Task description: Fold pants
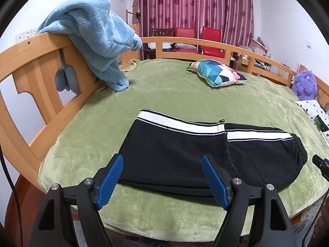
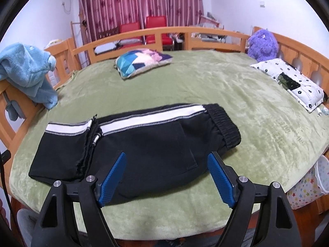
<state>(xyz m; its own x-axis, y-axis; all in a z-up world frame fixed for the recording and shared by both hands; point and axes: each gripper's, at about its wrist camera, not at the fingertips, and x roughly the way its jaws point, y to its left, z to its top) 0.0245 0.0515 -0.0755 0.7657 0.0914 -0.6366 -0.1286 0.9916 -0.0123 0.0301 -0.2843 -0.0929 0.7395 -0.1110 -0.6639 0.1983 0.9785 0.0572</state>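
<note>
Black pants (image 1: 174,154) with white side stripes lie folded on the green bed cover (image 1: 174,94), legs doubled over the upper part, elastic waistband at the right. They also show in the right wrist view (image 2: 148,144). My left gripper (image 1: 163,158) is open and empty, just above the near edge of the folded leg end. My right gripper (image 2: 167,156) is open and empty, above the near edge of the waist half. The right gripper's tip also shows at the left wrist view's right edge (image 1: 321,164).
A blue fleece blanket (image 1: 96,35) hangs over the wooden bed frame (image 1: 41,65) at left. A patterned cushion (image 1: 218,73) lies far behind. A purple plush toy (image 2: 263,45) and a flowered pillow (image 2: 292,80) sit at the right. Red chairs (image 2: 144,30) and curtains stand beyond.
</note>
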